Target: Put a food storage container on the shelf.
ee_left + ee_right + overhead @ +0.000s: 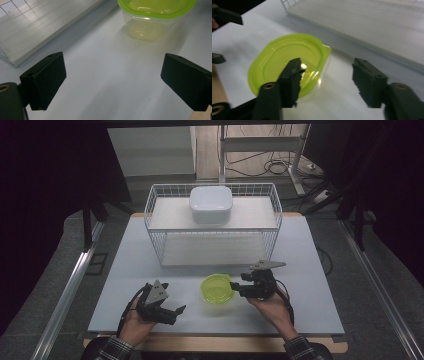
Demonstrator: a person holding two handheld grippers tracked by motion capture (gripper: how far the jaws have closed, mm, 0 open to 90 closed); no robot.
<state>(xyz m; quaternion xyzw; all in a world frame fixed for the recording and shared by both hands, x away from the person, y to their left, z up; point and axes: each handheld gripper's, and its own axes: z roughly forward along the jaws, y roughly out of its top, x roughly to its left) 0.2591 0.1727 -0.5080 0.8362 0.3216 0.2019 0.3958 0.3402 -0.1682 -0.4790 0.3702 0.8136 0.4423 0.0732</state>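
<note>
A clear container with a lime-green lid [217, 289] sits on the white table, in front of the wire rack. My right gripper [235, 284] is at the container's right edge. In the right gripper view its jaws [327, 75] stand apart: one hangs over the green lid [279, 57], the other is off to the side above the table, and neither pad presses on it. My left gripper [179, 312] rests low near the front left, open, with nothing between its jaws [113, 80]. The container [155, 15] stands some way ahead of it.
A white wire rack [155, 235] stands at the back of the table with a white lidded box [210, 204] on its upper shelf. Its lower shelf edge [50, 32] lies close to the container. The table's front edge [215, 334] runs just behind both hands.
</note>
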